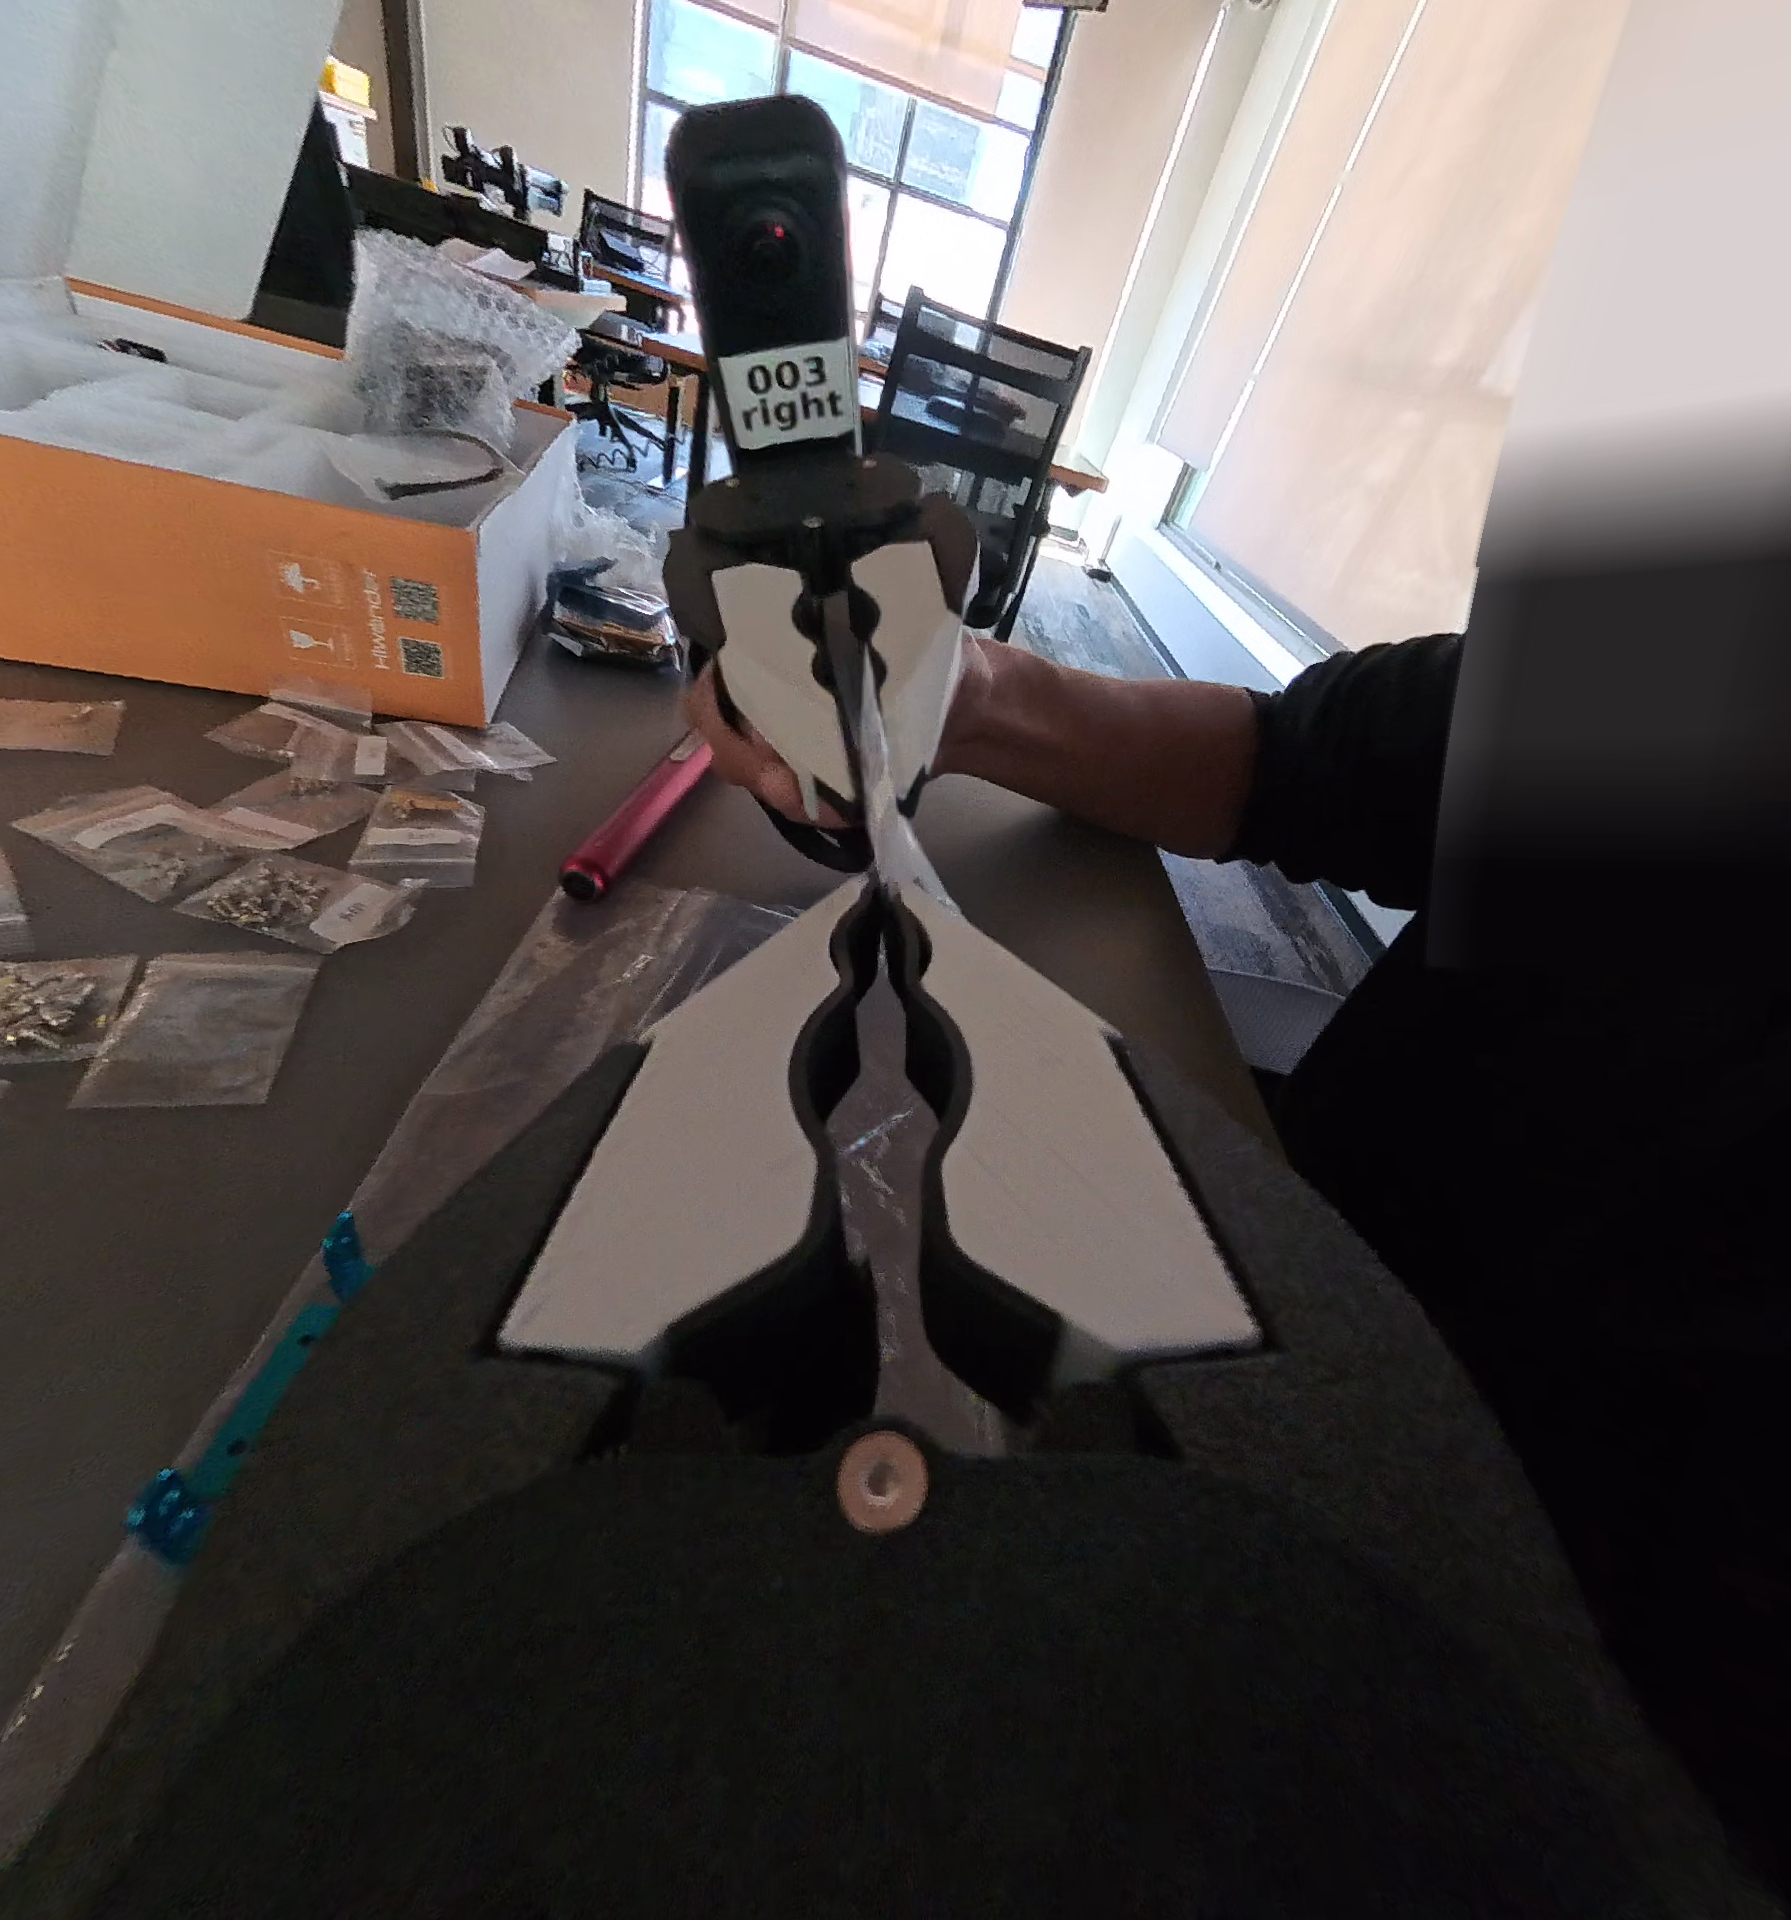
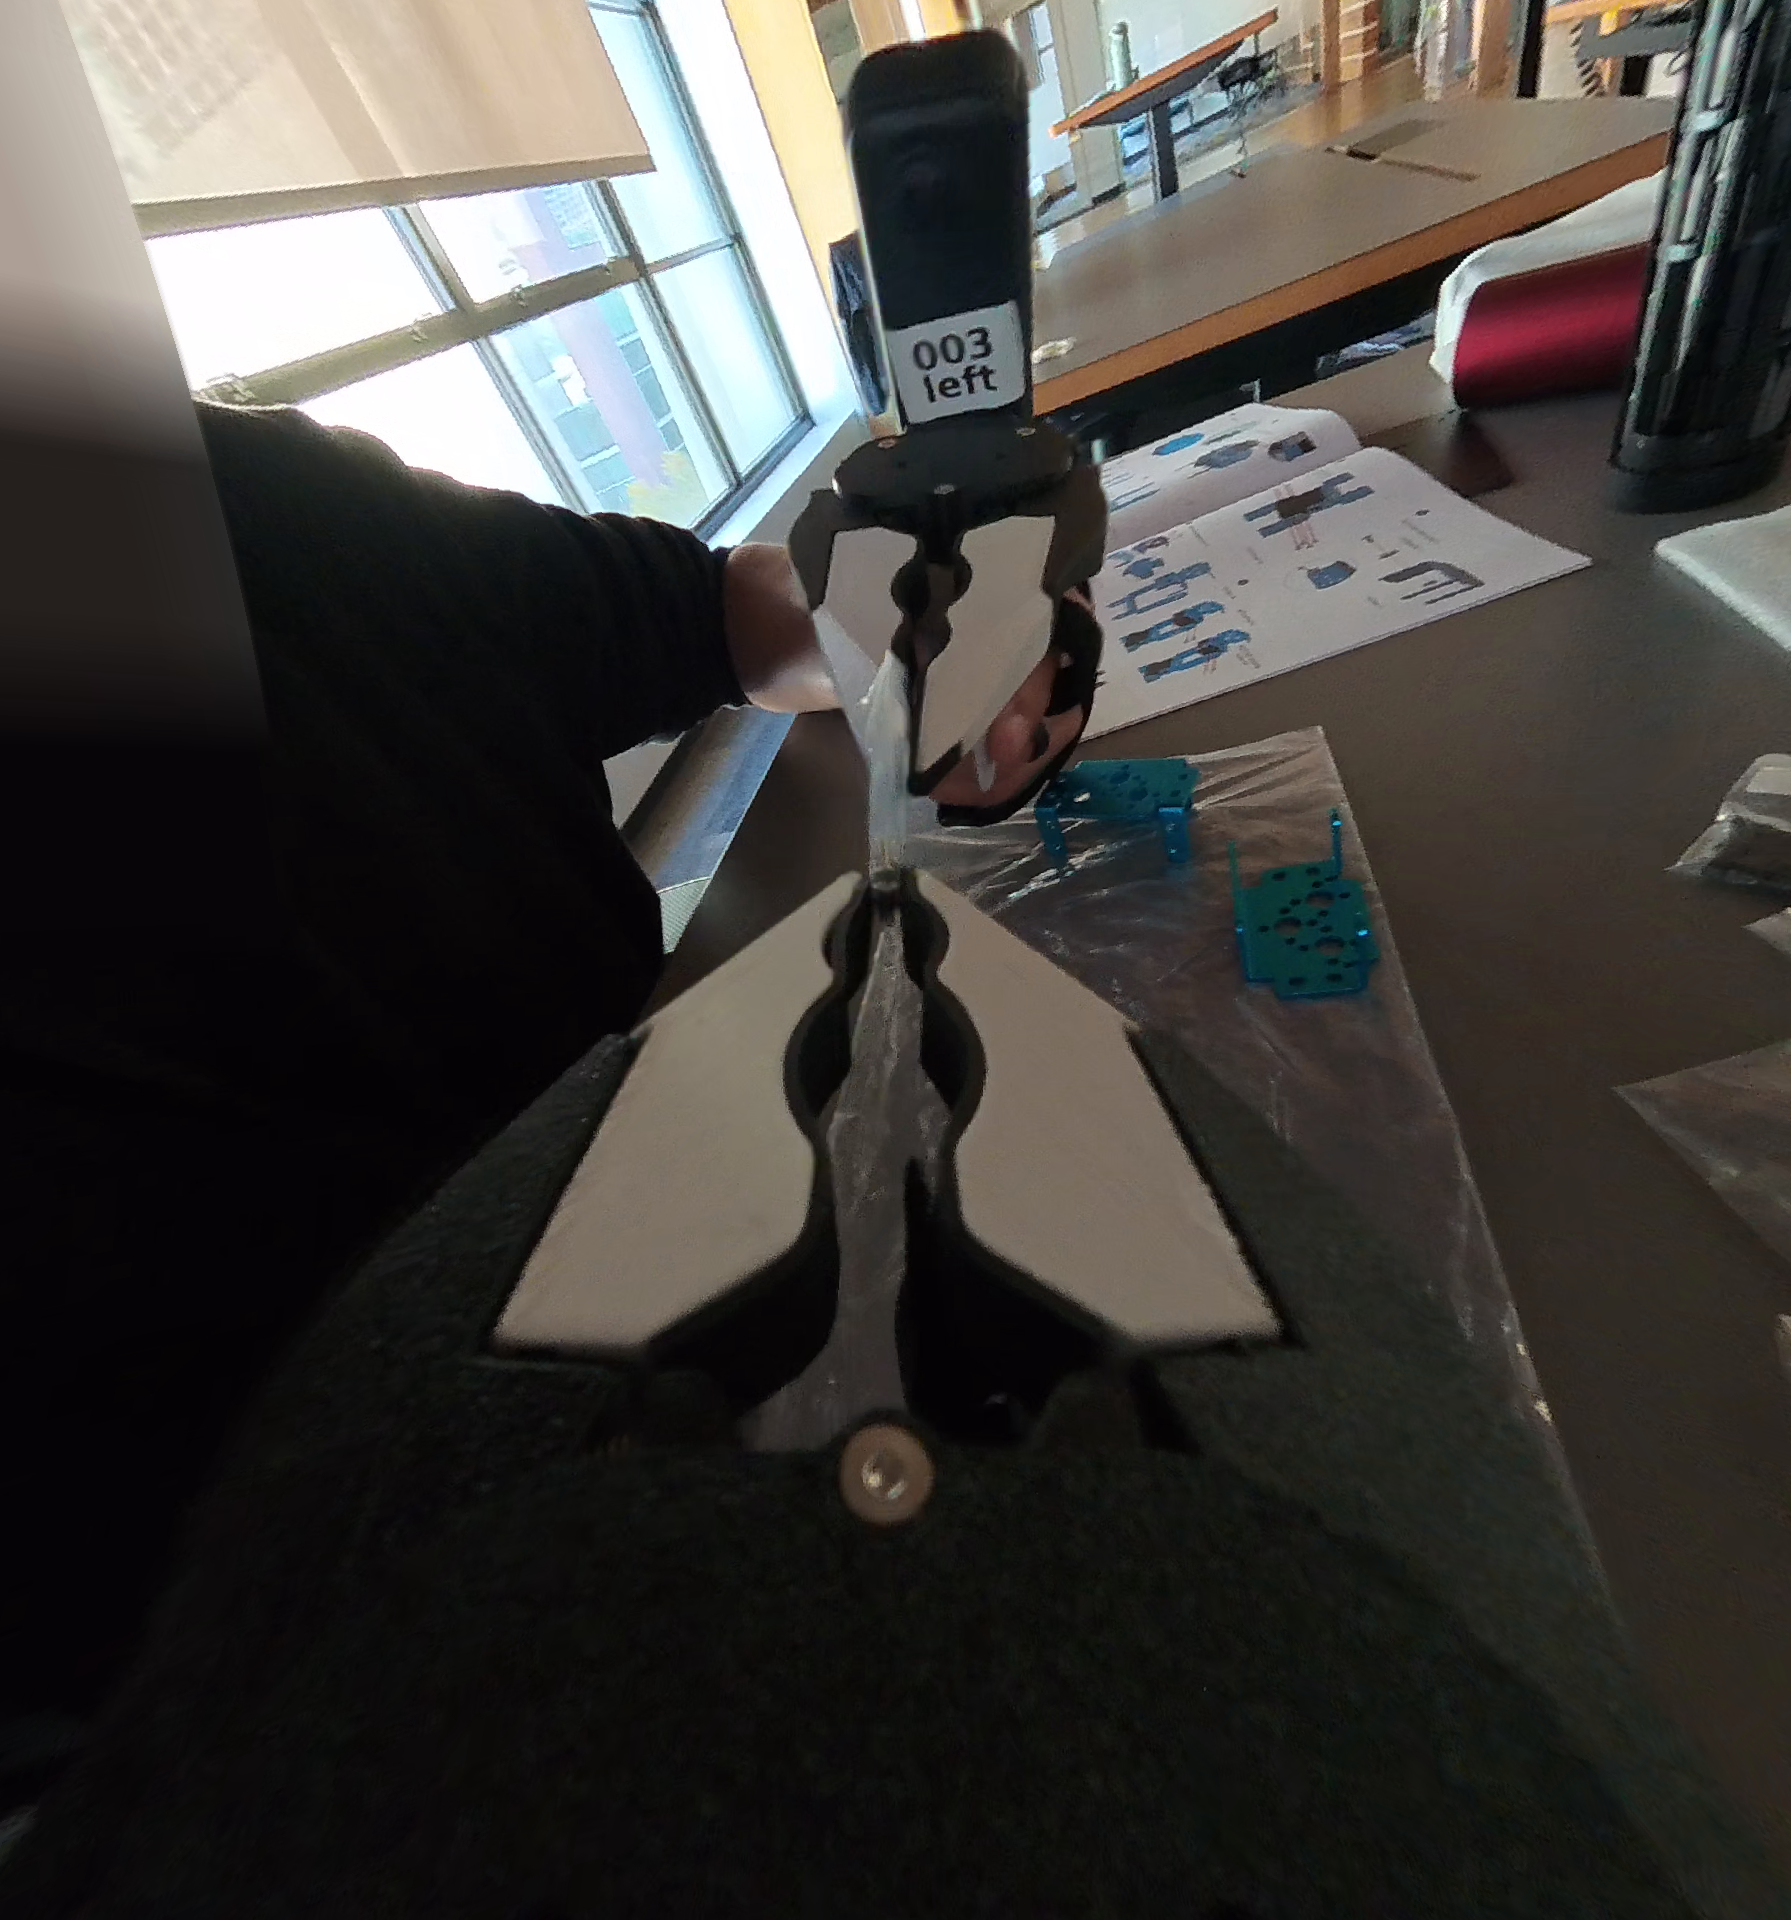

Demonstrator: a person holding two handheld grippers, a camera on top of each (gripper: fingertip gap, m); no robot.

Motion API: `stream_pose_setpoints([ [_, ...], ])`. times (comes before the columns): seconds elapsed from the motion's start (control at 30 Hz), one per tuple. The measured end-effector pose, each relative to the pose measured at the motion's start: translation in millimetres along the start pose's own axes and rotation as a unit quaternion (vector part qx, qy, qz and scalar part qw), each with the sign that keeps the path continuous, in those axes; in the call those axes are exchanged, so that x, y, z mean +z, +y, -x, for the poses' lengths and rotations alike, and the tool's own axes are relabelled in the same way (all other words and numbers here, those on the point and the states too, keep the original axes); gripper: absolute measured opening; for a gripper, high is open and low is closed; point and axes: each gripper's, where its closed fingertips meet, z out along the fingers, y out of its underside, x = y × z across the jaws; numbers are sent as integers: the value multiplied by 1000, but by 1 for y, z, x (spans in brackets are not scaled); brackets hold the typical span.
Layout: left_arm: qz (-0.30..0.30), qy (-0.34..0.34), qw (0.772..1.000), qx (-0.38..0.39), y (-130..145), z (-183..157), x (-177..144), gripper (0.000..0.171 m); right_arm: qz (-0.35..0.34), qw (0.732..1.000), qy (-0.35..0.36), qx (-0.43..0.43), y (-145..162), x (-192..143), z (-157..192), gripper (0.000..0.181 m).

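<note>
Two grippers face tip to tip over a dark table (image 1: 143,1195), both pinching one clear plastic bag (image 2: 1130,935).

Left gripper (image 1: 886,914) — fingers narrowed onto the bag's twisted edge; right gripper (image 2: 886,883) the same, clamped on that edge. Bag drapes down onto the table; blue metal brackets (image 2: 1296,925) sit on it. Left side: small bags of screws (image 1: 278,894), pink tube (image 1: 636,826), orange box (image 1: 205,582). Right side: open manual (image 2: 1317,561).
</note>
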Motion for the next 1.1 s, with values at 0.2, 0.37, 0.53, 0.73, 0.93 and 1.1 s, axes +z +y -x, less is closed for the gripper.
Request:
stream_pose_setpoints([
  [0.2, 7, 2, 1000, -16, 2, 1, 2, 0, -4, 1000, 15, 3, -2, -2, -4, 3],
  [0.37, 2, 10, 1000, -29, 1, 0, 2, 8, -3, 1000, -2, 16, -4, 0, 3, 3],
  [0.53, 24, -9, 1000, -18, 9, 6, 3, 0, 35, 999, 34, -7, 1, 0, -1, 3],
  [0.73, 15, -5, 999, -39, 9, 4, 6, 5, 15, 1000, 10, 8, -1, 3, 3, 3],
  [0.93, -20, 50, 997, -55, -2, -12, 4, 0, -4, 1000, -5, 25, -5, 2, 4, 3],
  [1.1, -36, 64, 995, -65, -5, -13, 0, 0, -21, 999, -29, 34, -10, 2, 10, 3],
])
